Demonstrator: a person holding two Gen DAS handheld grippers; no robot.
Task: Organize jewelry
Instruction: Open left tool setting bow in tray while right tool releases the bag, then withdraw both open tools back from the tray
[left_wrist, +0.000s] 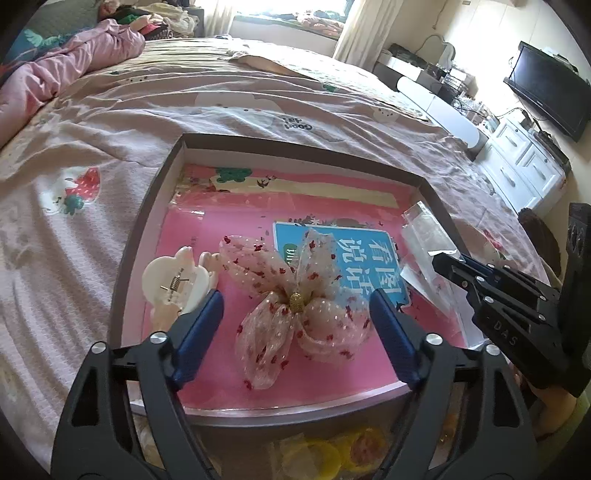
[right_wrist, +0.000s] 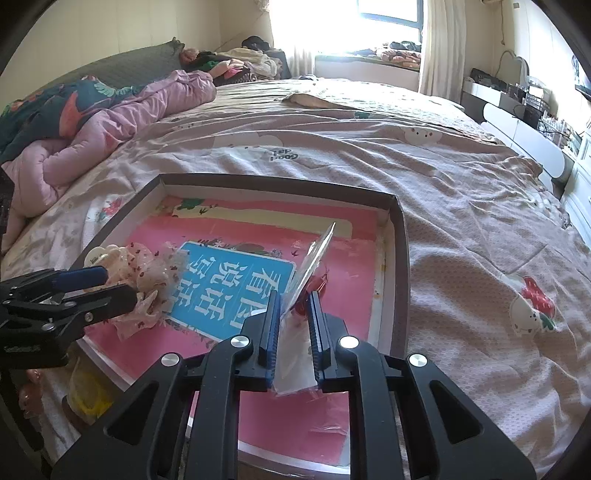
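Right gripper (right_wrist: 293, 339): nearly closed, pinching clear packet (right_wrist: 308, 288) (red piece inside) above tray (right_wrist: 400, 258)
Left gripper (left_wrist: 295, 325): wide apart, empty; straddling pink bow (left_wrist: 295, 295) in tray

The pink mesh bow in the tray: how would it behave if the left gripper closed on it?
The pink mesh bow looks like sheer, puffy fabric, so it would probably crush softly and flop. It seems light and unlikely to roll. The open left gripper straddles its gold centre knot, likely the firmest place to pinch.
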